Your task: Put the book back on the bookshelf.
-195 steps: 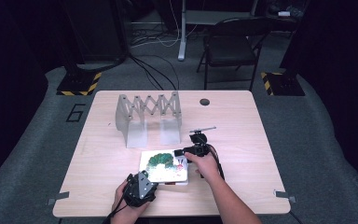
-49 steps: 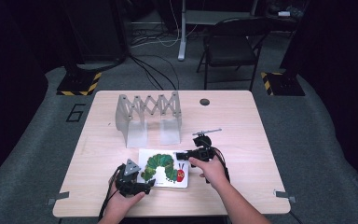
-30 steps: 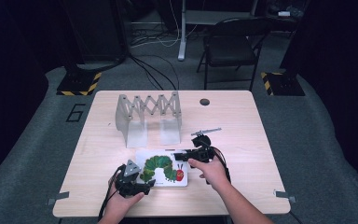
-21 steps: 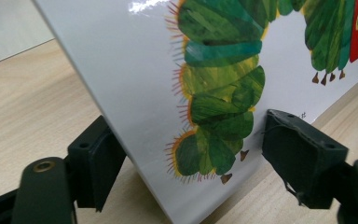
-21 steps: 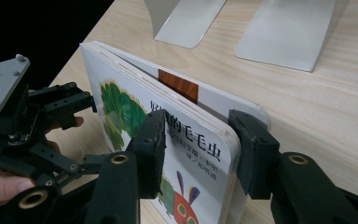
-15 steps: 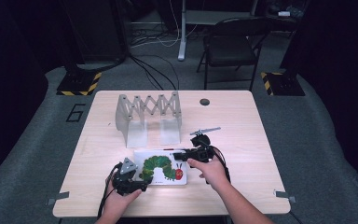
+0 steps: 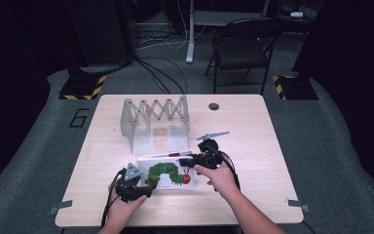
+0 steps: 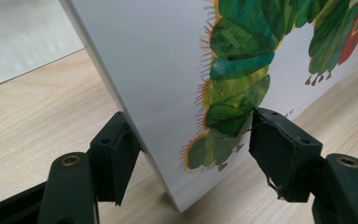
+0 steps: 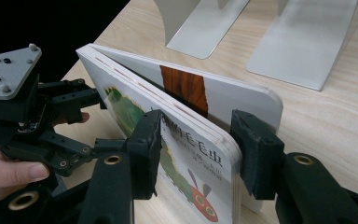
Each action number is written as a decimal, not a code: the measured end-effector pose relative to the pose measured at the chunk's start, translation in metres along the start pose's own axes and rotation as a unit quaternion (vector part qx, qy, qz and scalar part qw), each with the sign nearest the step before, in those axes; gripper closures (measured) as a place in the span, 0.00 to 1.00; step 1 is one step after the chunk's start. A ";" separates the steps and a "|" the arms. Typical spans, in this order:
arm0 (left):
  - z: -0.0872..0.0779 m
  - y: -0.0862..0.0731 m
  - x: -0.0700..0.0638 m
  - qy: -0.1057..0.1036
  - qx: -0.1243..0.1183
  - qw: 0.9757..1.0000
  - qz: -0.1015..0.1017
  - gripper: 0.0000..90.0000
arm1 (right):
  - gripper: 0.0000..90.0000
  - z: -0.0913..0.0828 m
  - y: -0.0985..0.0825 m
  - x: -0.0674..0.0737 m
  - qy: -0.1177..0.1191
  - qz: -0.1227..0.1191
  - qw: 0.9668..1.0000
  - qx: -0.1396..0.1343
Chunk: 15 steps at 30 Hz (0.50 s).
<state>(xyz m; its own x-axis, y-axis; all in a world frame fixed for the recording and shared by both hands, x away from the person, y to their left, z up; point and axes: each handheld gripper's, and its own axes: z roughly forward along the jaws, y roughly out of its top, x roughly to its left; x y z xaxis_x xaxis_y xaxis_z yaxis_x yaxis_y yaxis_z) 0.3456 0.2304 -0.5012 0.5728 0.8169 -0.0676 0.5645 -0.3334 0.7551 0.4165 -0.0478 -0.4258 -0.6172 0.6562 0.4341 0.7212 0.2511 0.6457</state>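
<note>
A white board book (image 7: 168, 173) with a green caterpillar on its cover stands tilted on the table's near middle, held between both grippers. My left gripper (image 7: 145, 187) grips its lower left corner. In the left gripper view the jaws have just been closing, and the left gripper (image 8: 191, 144) has one pad on the back edge of the book (image 8: 168, 60) and one on the cover. My right gripper (image 7: 187, 161) holds the right end. There the jaws have just been opening, and the right gripper (image 9: 196, 149) straddles the slightly splayed book (image 9: 116, 93) with its pads on both covers.
A metal expanding book rack (image 7: 156, 117) stands just behind the book, and its flat feet (image 9: 303, 46) lie close to the right jaw. A small dark disc (image 7: 214, 106) lies at the table's far right. A folding chair (image 7: 238, 48) is beyond the table.
Since the earliest frame the book has turned to show its full caterpillar cover, and the left gripper has shifted left to its corner. Over the last second both hands barely moved.
</note>
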 end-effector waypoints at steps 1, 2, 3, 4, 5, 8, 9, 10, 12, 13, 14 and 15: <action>0.000 0.000 0.000 0.003 -0.001 1.000 0.004 0.38 | 0.60 0.000 0.000 0.000 -0.001 -0.001 1.000 0.000; 0.000 0.001 0.000 0.004 0.000 1.000 0.007 0.39 | 0.59 -0.001 0.001 0.001 0.001 0.001 1.000 -0.001; -0.001 0.001 -0.001 0.005 0.000 1.000 0.004 0.39 | 0.58 -0.001 0.001 0.001 0.000 -0.003 1.000 -0.001; 0.000 0.000 -0.002 0.009 -0.005 1.000 0.004 0.40 | 0.58 -0.001 0.000 0.001 -0.001 -0.001 1.000 -0.002; -0.001 0.001 -0.002 0.004 -0.001 1.000 0.003 0.40 | 0.58 -0.001 0.000 0.001 -0.001 -0.006 1.000 -0.004; -0.002 0.001 -0.002 0.008 -0.004 1.000 0.007 0.42 | 0.57 -0.002 0.000 0.001 0.000 -0.007 1.000 -0.006; -0.002 0.001 -0.002 0.007 -0.001 1.000 0.010 0.43 | 0.56 -0.002 0.000 0.001 0.001 -0.007 1.000 -0.007; -0.002 0.001 -0.002 0.007 -0.001 1.000 0.012 0.44 | 0.55 -0.003 0.000 0.001 0.001 -0.009 1.000 -0.007; -0.003 0.002 -0.002 0.008 -0.001 1.000 0.018 0.45 | 0.54 -0.004 0.000 0.001 0.002 -0.007 1.000 -0.008; -0.004 0.001 -0.002 0.007 0.000 1.000 0.022 0.46 | 0.53 -0.005 -0.001 0.002 0.004 -0.003 1.000 -0.008; -0.004 0.001 -0.003 0.008 -0.003 1.000 0.020 0.47 | 0.53 -0.005 -0.001 0.002 0.006 0.000 1.000 -0.008; -0.004 0.001 -0.003 0.009 -0.005 1.000 0.022 0.48 | 0.52 -0.006 -0.002 0.001 0.005 -0.003 1.000 -0.007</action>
<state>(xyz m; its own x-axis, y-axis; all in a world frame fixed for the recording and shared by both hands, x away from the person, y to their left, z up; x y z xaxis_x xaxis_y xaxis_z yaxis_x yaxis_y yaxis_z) 0.3416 0.2294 -0.4978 0.5868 0.8094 -0.0226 0.5328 -0.3649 0.7635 0.4123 -0.0515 -0.4229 -0.6243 0.6478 0.4366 0.7131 0.2444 0.6571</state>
